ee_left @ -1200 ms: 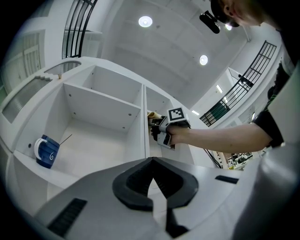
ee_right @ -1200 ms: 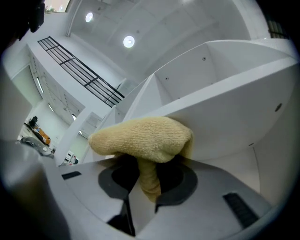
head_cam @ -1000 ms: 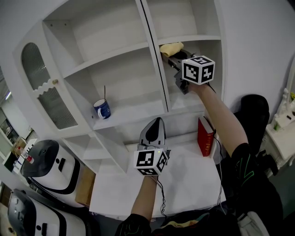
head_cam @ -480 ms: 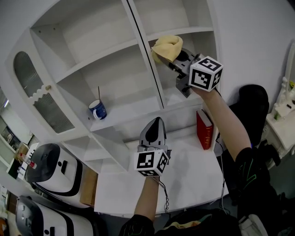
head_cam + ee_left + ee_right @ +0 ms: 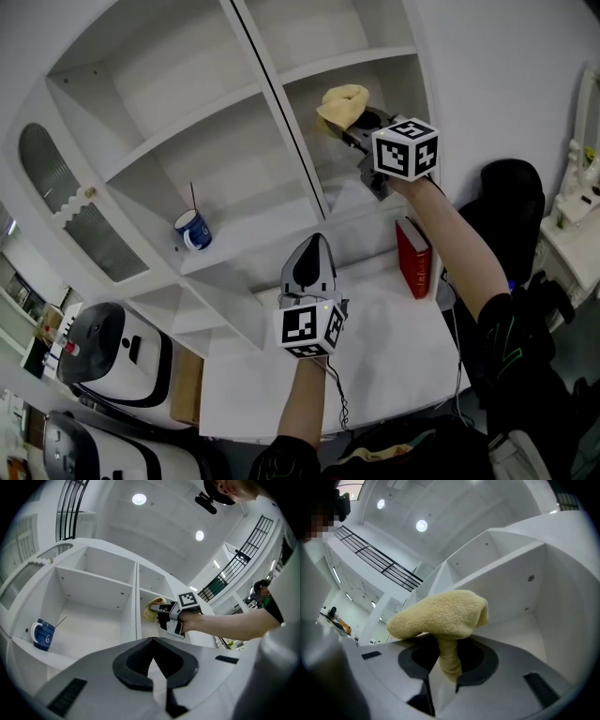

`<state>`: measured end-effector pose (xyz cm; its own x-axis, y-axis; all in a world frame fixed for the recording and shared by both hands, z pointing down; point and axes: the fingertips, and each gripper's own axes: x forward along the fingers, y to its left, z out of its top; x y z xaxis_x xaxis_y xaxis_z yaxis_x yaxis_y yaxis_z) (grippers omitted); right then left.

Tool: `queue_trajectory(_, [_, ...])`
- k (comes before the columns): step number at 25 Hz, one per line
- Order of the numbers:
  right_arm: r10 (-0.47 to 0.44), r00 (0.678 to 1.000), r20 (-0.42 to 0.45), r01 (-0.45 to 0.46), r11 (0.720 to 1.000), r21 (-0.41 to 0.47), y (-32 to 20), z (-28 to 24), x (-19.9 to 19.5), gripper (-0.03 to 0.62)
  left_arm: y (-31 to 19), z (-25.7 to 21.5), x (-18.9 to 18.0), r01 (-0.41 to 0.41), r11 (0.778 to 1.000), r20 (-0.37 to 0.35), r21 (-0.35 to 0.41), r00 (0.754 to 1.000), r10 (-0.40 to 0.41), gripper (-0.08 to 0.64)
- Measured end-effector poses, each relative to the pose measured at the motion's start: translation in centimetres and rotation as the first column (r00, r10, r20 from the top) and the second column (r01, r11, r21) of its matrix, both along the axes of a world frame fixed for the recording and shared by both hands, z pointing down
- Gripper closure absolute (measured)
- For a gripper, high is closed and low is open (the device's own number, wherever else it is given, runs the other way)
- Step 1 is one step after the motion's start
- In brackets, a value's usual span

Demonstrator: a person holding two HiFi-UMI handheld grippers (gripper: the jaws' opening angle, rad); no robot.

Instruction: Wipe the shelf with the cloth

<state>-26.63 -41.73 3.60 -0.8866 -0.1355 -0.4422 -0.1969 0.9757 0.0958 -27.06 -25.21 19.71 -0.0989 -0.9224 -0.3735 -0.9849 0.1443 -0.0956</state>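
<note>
Grips the bunched yellow cloth (image 5: 342,103) in the right gripper (image 5: 351,129) with jaws clamped, up in the right compartment of the shelf (image 5: 349,64), just beside the upright divider (image 5: 281,127). Holds the left gripper (image 5: 317,246) lower, jaws together on nothing, over the white surface (image 5: 375,361). Beyond the divider, a blue mug (image 5: 191,230) in the left compartment; near the surface's right edge, a red book (image 5: 412,258) upright.

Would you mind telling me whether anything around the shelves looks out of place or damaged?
Nothing stands out. The blue mug sits upright on its shelf, the red book stands on the desk, and the yellow cloth is pinched in the right gripper.
</note>
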Motion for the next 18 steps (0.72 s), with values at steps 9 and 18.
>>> queue_trajectory(9, [0.036,0.984,-0.172,-0.048,0.997,-0.064,-2.6,3.4,-4.9,0.488,-0.1,-0.7,-0.4,0.024,1.000,0.001,0.018,1.000,-0.024,0.563])
queue_trajectory(18, [0.079,0.959,-0.273,-0.085,0.996,-0.013,-2.8,3.8,-8.4,0.488,-0.7,-1.3,-1.2,0.053,0.998,0.029,0.023,0.998,-0.054,0.563])
